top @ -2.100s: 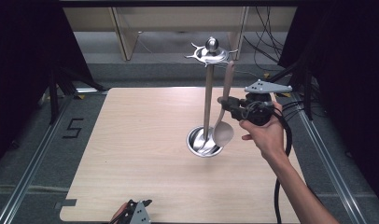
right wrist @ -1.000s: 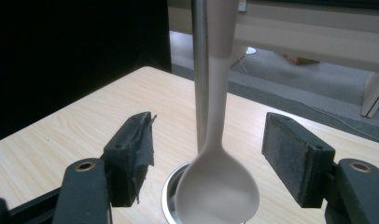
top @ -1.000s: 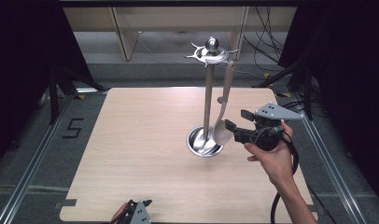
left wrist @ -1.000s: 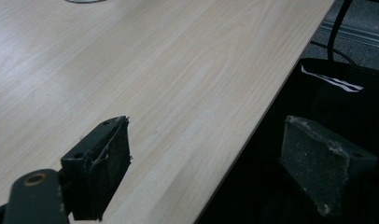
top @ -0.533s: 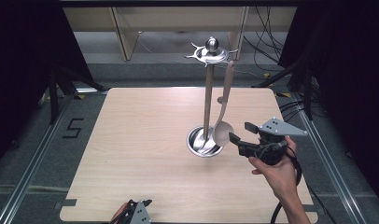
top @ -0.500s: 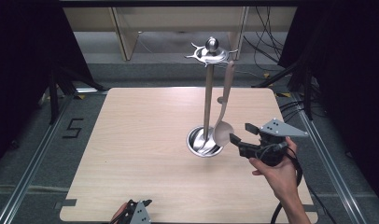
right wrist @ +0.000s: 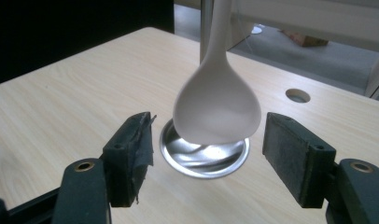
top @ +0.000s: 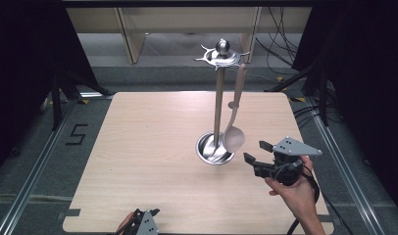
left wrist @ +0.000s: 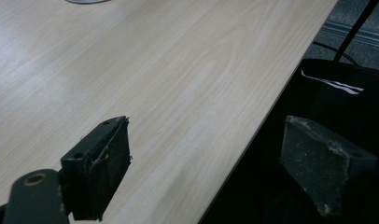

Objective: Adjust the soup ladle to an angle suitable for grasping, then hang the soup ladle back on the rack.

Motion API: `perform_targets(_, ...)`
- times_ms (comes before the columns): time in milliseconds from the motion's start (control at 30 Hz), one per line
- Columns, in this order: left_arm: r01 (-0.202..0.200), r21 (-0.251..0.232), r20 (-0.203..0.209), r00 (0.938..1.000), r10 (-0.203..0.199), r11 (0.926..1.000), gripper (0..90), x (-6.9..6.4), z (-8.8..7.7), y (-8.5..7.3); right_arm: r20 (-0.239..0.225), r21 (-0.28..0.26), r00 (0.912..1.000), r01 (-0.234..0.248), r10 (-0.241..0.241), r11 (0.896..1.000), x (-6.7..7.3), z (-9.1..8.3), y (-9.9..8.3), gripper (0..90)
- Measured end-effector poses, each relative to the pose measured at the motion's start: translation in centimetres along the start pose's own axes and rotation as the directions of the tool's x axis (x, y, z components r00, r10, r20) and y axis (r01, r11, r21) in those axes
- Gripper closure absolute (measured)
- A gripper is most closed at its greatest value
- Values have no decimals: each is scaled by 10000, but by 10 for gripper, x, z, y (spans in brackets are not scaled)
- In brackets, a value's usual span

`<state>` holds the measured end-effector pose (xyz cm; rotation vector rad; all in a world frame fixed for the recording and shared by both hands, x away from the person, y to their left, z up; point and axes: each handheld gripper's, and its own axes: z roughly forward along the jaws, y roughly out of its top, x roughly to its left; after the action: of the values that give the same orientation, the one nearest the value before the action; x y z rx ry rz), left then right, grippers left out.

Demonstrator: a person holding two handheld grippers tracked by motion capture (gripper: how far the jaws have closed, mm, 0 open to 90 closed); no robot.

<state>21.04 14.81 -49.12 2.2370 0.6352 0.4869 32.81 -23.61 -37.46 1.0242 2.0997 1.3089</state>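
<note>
Right gripper view is showing the right gripper with its jaws spread wide and nothing sitting between them. The pale spoon is hanging just ahead of the pads, bowl down, roughly centred over the gap but not touching either one. Right behind and under the bowl, the shiny round base of the metal stand is sitting on the wooden table.

From the high view, a hand is holding the right gripper beside the base, with the spoon dangling from the stand's top hooks next to the pole, bowl just off the jaw tips.

Over at the left gripper, the jaws are also standing wide apart and gripping nothing; one pad is hovering over the table, the other is past its near edge. In the high view that left gripper is sitting at the table's near edge, well apart from the spoon.
</note>
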Motion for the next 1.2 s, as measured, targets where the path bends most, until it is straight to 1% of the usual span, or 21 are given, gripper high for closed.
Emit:
perform_targets(67, 4, 159, 217, 9998, -7, 9999, 150, 0, 0, 1, -52, 26, 9999, -154, 154, 9999, 1, 1, -4, 337)
perform_targets(133, -172, 163, 29, 9998, 172, 9997, 151, 0, 1, 2, -12, 102, 9998, -178, 178, 9998, 0, 1, -7, 336)
perform_targets(200, 67, -35, 134, 9999, -66, 10000, 150, -3, 2, 4, 4, 130, 9996, -265, 265, 9996, 0, 4, -11, 333)
perform_targets(233, -133, 131, 40, 9999, 132, 9998, 151, -2, 2, 2, -7, 300, 9998, -204, 204, 9993, -3, 5, -15, 333)
perform_targets(333, -115, 169, 44, 9999, 114, 9998, 151, -1, 2, 1, -14, 232, 9999, -134, 135, 9996, -7, 6, -18, 333)
perform_targets(367, -55, 128, 45, 10000, 54, 9999, 151, 0, 2, 2, 2, 402, 9994, -341, 341, 9986, -7, 4, -19, 332)
perform_targets(433, -62, 89, 48, 10000, 61, 9999, 150, 0, 1, 2, 121, 450, 9998, -131, 126, 9989, -10, 2, -21, 331)
perform_targets(467, -185, 165, 22, 9998, 185, 9997, 150, 0, 1, 2, 145, 530, 9993, -352, 344, 9980, -8, 0, -23, 330)
perform_targets(533, -180, 122, 0, 9998, 180, 9998, 150, -1, 1, 2, 142, 411, 9997, -217, 211, 9989, -11, 0, -26, 331)
perform_targets(567, -247, 180, -5, 9997, 247, 9995, 151, -1, 1, 2, 211, 593, 9992, -337, 325, 9977, -10, -2, -28, 330)
perform_targets(600, -62, -33, 80, 9999, 63, 10000, 151, -3, 2, 2, 198, 594, 9995, -272, 261, 9979, -13, -2, -29, 330)
perform_targets(633, -97, 56, 81, 9999, 97, 9999, 151, -2, 1, 2, 231, 587, 9986, -483, 471, 9971, -12, -2, -31, 330)
perform_targets(700, -265, 175, -46, 9996, 266, 9995, 150, 0, 0, 3, 291, 691, 9985, -481, 462, 9964, -14, -4, -34, 330)
perform_targets(767, -138, 129, 23, 9999, 138, 9998, 150, 0, 1, 2, 225, 593, 9990, -398, 386, 9974, -17, -4, -36, 331)
perform_targets(800, -77, 82, 65, 9999, 76, 9999, 151, 0, 1, 2, 329, 755, 9979, -575, 552, 9955, -17, -5, -38, 330)
perform_targets(833, -152, 82, -41, 9999, 153, 9999, 151, 0, 1, 2, 152, 609, 9988, -464, 456, 9971, -20, -4, -40, 330)
perform_targets(933, -250, 176, -77, 9997, 251, 9995, 151, 2, 1, 1, 273, 795, 9977, -642, 622, 9948, -22, -6, -44, 330)
perform_targets(967, -105, 103, -14, 9999, 106, 9999, 151, 1, 1, 1, 281, 776, 9960, -869, 849, 9932, -22, -8, -48, 330)
perform_targets(1067, -112, 62, -119, 9999, 112, 9999, 151, 1, 0, 0, 367, 845, 9952, -930, 902, 9921, -24, -11, -50, 331)
perform_targets(1100, -77, 43, -115, 9999, 78, 10000, 150, 1, 0, 1, 324, 769, 9970, -732, 709, 9943, -27, -12, -51, 330)
perform_targets(1200, -116, 77, -94, 9999, 116, 9999, 151, 0, 0, 0, 453, 889, 9945, -984, 946, 9912, -26, -16, -55, 331)
